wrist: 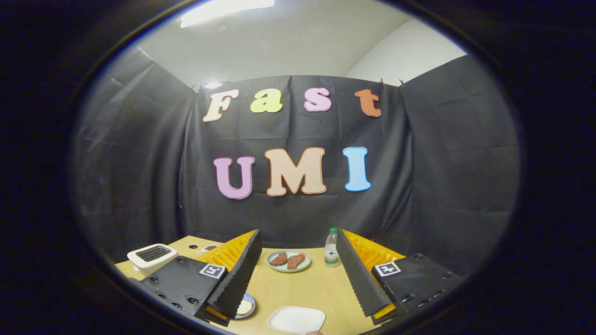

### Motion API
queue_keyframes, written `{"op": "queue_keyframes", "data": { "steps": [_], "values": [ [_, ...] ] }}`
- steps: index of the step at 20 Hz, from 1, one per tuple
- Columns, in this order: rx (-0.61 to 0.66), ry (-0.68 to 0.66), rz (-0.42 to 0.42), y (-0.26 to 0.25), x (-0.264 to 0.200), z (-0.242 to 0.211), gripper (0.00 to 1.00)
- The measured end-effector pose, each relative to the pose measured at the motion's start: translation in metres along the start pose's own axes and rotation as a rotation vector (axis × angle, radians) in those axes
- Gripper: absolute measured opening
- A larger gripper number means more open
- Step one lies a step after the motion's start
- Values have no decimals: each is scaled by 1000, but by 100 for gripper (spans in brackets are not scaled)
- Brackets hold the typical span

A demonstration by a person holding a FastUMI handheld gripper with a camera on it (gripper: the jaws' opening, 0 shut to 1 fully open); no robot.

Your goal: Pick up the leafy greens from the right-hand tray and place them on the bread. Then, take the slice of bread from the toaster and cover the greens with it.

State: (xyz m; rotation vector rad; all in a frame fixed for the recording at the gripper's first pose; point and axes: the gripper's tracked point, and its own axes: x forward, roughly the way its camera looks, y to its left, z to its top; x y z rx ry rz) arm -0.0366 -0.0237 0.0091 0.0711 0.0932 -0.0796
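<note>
The tongs [298,274] stand spread wide over a pale wood-grain surface [302,288], holding nothing; the inner faces of both fingers are ribbed in fine ridges, and each finger's block carries a small square black-and-white marker on top. Between the fingers, toward the far edge of the surface, sits a round pale green plate [288,261] with two flat, reddish-brown, rough-textured slices lying side by side on it. Just beside that plate, close to the right finger, stands a small clear plastic bottle [331,248] with a green cap and a green-and-white label whose writing is too small to read. Near the left edge of the surface is a white boxy toaster [152,257] with rounded corners and a dark slot on top; whether a slice of bread sits in the slot cannot be told. Beyond the left finger a small part of another dish [208,249] shows, its contents unclear. At the near edge, a white, smooth, rounded-square tray [296,319] lies between the fingers, and next to the left fingertip a blue-rimmed round plate [246,307] holds something pale, likely bread, partly hidden by the finger. The leafy greens cannot be made out.
</note>
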Motion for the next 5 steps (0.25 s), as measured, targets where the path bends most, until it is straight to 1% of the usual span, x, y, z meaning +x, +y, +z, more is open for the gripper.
{"op": "queue_keyframes", "data": {
  "steps": [5],
  "values": [
    [5, -21, -17, -8, 3, 5, 99]
  ]
}}
